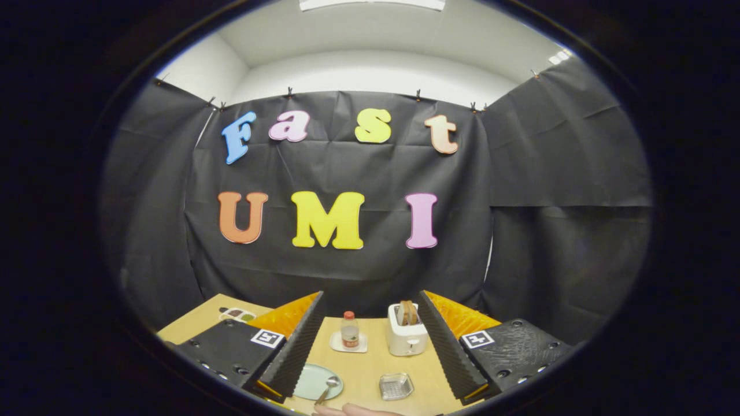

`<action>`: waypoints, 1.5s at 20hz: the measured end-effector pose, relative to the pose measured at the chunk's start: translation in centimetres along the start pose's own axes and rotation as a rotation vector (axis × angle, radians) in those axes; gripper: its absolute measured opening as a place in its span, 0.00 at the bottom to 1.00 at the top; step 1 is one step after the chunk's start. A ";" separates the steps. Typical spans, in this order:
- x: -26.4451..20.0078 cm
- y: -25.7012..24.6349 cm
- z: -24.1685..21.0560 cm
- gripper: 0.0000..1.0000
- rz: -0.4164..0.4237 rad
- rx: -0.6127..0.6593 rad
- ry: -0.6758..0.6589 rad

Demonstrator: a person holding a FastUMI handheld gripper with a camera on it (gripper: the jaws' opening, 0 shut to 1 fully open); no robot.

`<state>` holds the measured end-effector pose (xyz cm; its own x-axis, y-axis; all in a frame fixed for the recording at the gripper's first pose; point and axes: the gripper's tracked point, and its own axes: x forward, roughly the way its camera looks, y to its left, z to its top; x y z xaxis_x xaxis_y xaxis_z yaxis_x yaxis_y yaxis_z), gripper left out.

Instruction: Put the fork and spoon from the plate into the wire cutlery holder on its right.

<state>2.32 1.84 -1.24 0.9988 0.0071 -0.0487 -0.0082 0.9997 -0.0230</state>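
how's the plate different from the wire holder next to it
The plate is round, solid and pale green; the wire cutlery holder to its right is squarish, see-through mesh with a metallic shine. The plate lies flat and shallow, while the holder has raised sides. The plate carries a spoon; nothing can be made out in the holder. Both rest on the wooden table, between the fingers of the open gripper.

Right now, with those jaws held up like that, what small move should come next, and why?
Probably tip the gripper down toward the plate. Its jaws stand wide open and empty, well above the table, while the spoon lies on the plate between them, left of the wire cutlery holder. I cannot make out the fork.
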 end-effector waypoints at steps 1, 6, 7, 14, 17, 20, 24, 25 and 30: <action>0.1 0.4 -0.6 0.95 0.004 -0.006 0.011; 1.1 2.6 -5.9 0.95 0.031 -0.010 0.096; 1.4 3.3 -7.7 0.95 0.039 -0.014 0.128; 3.1 6.9 -20.1 0.95 0.055 -0.017 0.385; 3.8 7.8 -26.0 0.96 0.053 -0.033 0.500; 4.2 8.4 -31.9 0.96 0.033 -0.038 0.617; 2.4 9.4 -39.0 0.94 0.027 -0.020 0.784; 2.4 9.6 -39.9 0.92 0.028 -0.020 0.808; 2.9 9.9 -42.4 0.79 0.050 -0.021 0.902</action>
<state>3.04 10.74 -43.93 0.5799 0.0203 -0.8144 -0.0601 0.9980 -0.0179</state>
